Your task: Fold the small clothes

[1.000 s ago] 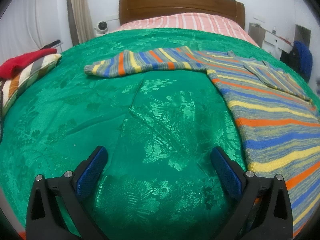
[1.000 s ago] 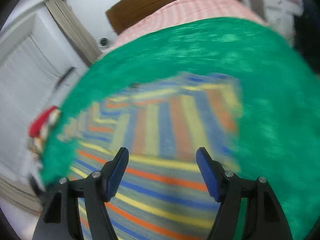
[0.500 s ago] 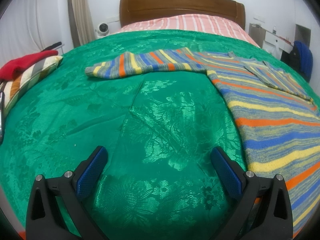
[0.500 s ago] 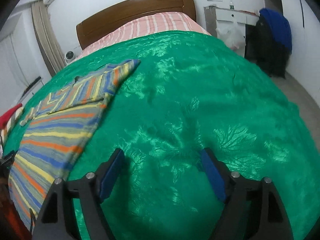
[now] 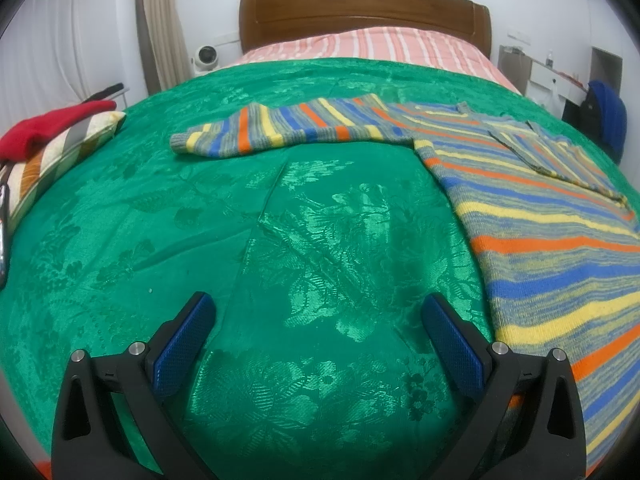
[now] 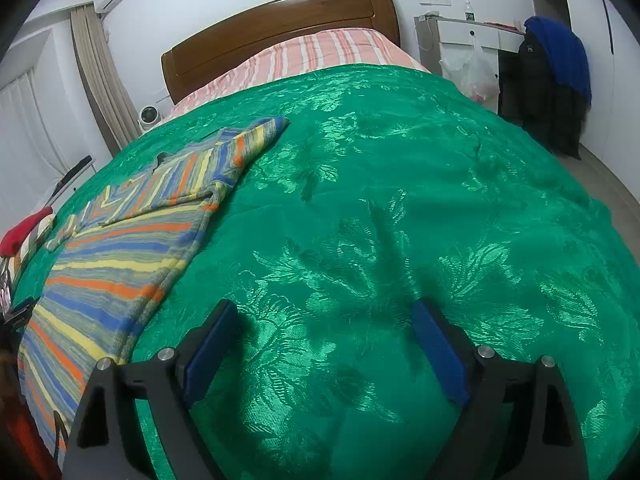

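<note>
Green brocade bedspread (image 5: 320, 240) covers the bed you are working on, with a wooden headboard (image 5: 364, 8) at its far end. Through your left wrist camera, the striped sweater (image 5: 552, 240) lies flat toward the bed's right side, one sleeve (image 5: 280, 128) stretched left across the spread, the other already folded over the chest. Your left gripper (image 5: 316, 336) hovers tilted down over bare spread just beside the sweater's near-left edge, jaws wide, nothing between them.

Through your right wrist camera, the striped sweater (image 6: 120, 248) sits at the left, and your right gripper (image 6: 324, 344) points down at bare spread beside it, jaws opening and empty.

You appear to be between folds: next, the outstretched sleeve likely needs pinching at its cuff and carrying across the body.
</note>
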